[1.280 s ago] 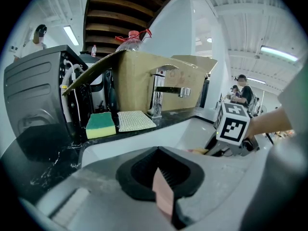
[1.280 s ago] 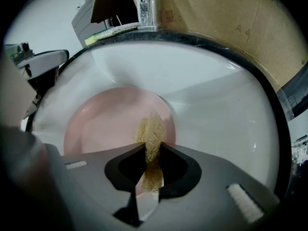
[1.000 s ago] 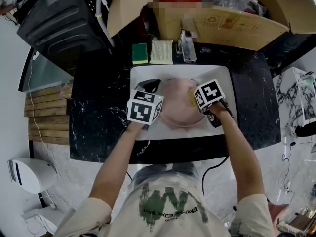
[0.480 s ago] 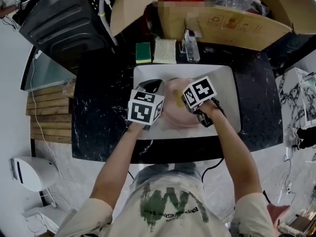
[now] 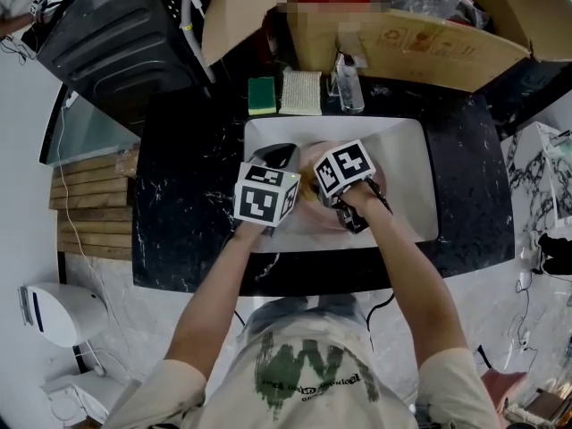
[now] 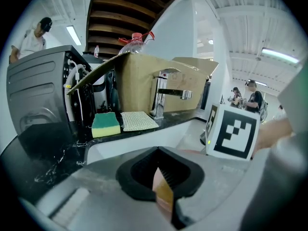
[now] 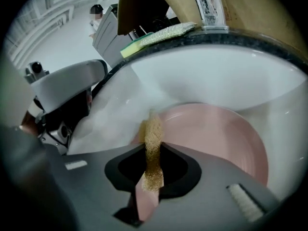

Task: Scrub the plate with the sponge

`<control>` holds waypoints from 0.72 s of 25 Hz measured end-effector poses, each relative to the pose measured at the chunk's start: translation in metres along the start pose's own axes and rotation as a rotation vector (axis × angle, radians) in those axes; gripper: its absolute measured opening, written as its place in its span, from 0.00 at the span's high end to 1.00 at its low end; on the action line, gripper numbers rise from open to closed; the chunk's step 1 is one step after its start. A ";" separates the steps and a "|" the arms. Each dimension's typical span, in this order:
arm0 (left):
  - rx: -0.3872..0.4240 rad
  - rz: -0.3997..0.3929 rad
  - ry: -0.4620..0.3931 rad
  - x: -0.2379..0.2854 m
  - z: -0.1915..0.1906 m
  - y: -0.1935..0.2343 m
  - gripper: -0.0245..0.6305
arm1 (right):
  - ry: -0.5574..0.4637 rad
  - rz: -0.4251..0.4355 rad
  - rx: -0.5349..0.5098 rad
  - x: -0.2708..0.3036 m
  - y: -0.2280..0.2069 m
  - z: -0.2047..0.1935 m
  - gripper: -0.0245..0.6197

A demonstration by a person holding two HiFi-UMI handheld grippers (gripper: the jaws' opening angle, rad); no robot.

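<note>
On the black marble counter (image 5: 179, 195), the white sink (image 5: 407, 164) is carrying the pink plate (image 7: 226, 134), which is lying in the basin left of centre. My left gripper (image 6: 162, 189) is clamping the plate's left rim. My right gripper (image 7: 151, 177) is pinching the thin yellow sponge (image 7: 153, 138) and pressing its free end against the plate's left part.
</note>
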State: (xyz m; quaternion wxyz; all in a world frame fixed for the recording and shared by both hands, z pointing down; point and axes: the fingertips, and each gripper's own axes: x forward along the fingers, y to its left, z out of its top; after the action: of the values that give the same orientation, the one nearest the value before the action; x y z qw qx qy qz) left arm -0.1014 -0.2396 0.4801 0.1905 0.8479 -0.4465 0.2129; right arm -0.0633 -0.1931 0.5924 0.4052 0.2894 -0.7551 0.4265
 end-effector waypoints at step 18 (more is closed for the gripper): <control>0.011 0.000 0.002 -0.001 0.000 -0.002 0.97 | 0.103 -0.003 -0.046 0.011 0.004 -0.022 0.87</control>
State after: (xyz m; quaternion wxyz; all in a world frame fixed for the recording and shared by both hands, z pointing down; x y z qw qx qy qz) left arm -0.1000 -0.2379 0.4794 0.1866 0.8487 -0.4451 0.2161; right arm -0.0638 -0.1731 0.6066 0.4506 0.2588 -0.7425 0.4227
